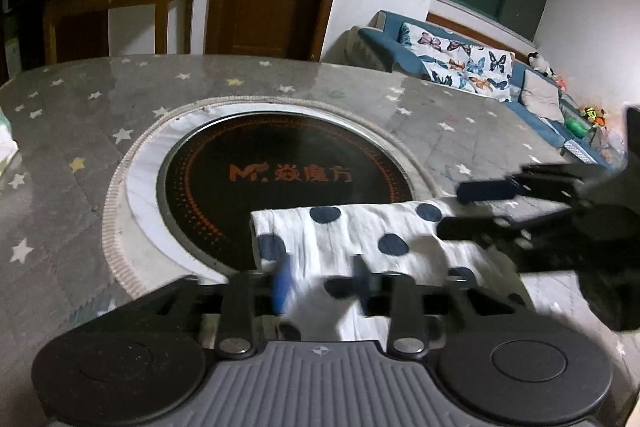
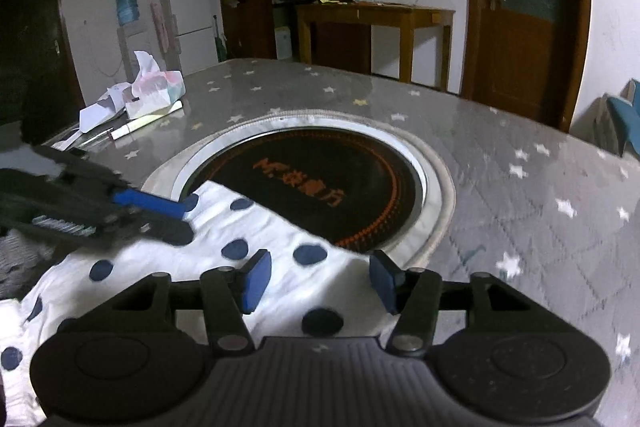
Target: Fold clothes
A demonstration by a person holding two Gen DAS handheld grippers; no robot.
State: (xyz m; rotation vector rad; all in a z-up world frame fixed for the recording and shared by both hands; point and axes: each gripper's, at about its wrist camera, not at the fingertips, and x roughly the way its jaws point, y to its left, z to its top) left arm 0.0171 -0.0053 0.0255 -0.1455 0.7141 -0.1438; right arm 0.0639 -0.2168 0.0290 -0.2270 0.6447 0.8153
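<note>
White garment with dark blue dots (image 2: pixel 208 255) lies folded flat on the near side of the grey star-print table (image 2: pixel 520 163), its far edge overlapping the rim and dark glass of the round inset cooktop (image 2: pixel 320 187) at the table's centre. Left gripper (image 1: pixel 322 285) sits low over the near part of the cloth, blue-padded fingers (image 1: pixel 282 287) apart with fabric showing between them; image blurred, so contact with the cloth cannot be told. Right gripper (image 2: pixel 320 277) hangs over the garment's right edge, jaws spread wide, nothing pinched between the pads. Each gripper appears in the other's view, near one another over the cloth. Far left corner of the table: a tissue pack (image 2: pixel 154 93) and loose papers (image 2: pixel 100 111). Beyond the table: wooden side table (image 2: pixel 376 15), door (image 2: pixel 528 7), white fridge (image 2: pixel 190 15), blue sofa with butterfly cushion (image 1: pixel 460 61).
</note>
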